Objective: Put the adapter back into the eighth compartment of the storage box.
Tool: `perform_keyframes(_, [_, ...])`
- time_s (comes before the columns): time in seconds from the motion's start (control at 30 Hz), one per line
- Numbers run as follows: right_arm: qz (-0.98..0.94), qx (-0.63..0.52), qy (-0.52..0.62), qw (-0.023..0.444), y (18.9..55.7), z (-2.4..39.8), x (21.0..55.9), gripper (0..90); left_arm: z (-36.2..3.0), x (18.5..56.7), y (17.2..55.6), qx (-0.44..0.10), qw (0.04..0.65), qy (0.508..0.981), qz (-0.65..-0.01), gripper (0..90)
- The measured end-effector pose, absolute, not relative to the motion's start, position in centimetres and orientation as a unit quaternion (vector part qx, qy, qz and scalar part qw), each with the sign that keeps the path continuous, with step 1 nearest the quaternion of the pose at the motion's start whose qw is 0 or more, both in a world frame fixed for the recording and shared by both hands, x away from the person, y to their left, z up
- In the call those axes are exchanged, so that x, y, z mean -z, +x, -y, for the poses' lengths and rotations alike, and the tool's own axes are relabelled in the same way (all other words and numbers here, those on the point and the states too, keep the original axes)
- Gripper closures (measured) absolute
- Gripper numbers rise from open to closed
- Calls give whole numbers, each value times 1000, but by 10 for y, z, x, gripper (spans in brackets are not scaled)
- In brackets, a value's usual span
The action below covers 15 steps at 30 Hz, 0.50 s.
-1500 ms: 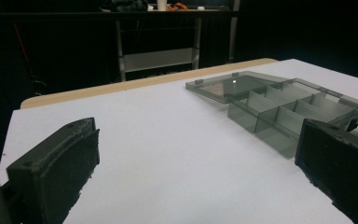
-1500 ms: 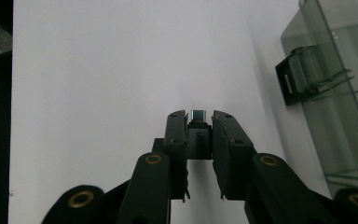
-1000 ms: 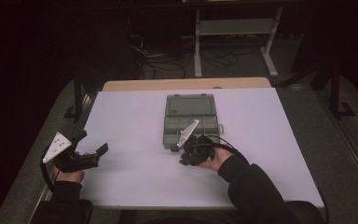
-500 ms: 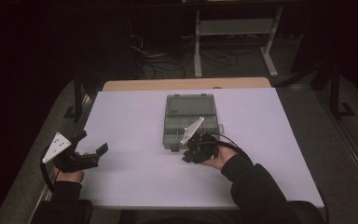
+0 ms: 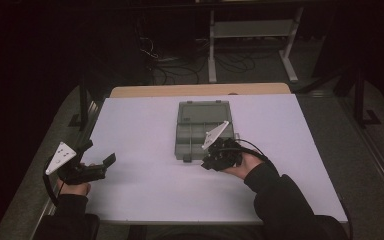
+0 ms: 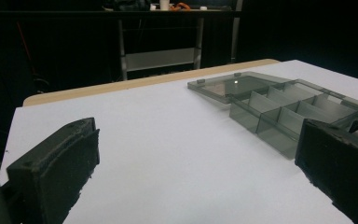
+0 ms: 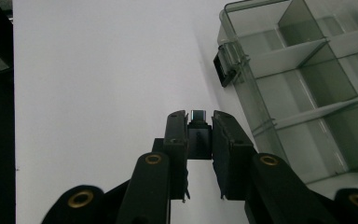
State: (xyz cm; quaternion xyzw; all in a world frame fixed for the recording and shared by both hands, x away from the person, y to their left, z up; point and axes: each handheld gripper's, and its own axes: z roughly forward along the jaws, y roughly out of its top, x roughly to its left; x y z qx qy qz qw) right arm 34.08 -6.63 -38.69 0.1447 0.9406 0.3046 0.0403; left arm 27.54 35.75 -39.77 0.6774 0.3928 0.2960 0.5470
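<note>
smoky grey translucent plastic forms the compartment box (image 5: 203, 131), which is laid open on the white table (image 5: 145, 200) with its lid folded flat on the far side. the right gripper (image 5: 214, 158) is held just beside the box's near right corner, and in the right gripper view its jaws are seen closed almost together on a small dark adapter (image 7: 199, 135) with a metal plug end pointing away from the camera. ahead and to the right of those jaws the box's latch (image 7: 227, 66) and its divided compartments are seen, close by but not touched. the left gripper (image 5: 96, 169) is held low near the table's left edge, well apart from the box; its jaws are spread wide in the left gripper view, nothing is gripped between them, and the box (image 6: 279, 105) is seen beyond the right-hand jaw.
</note>
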Motion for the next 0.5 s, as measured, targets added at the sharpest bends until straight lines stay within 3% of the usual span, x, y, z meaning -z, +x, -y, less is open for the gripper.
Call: perform_keyframes(0.5, [-933, -316, 163, 55, 349, 86, 370, 749, -358, 398, 276, -294, 547, 677, -396, 0])
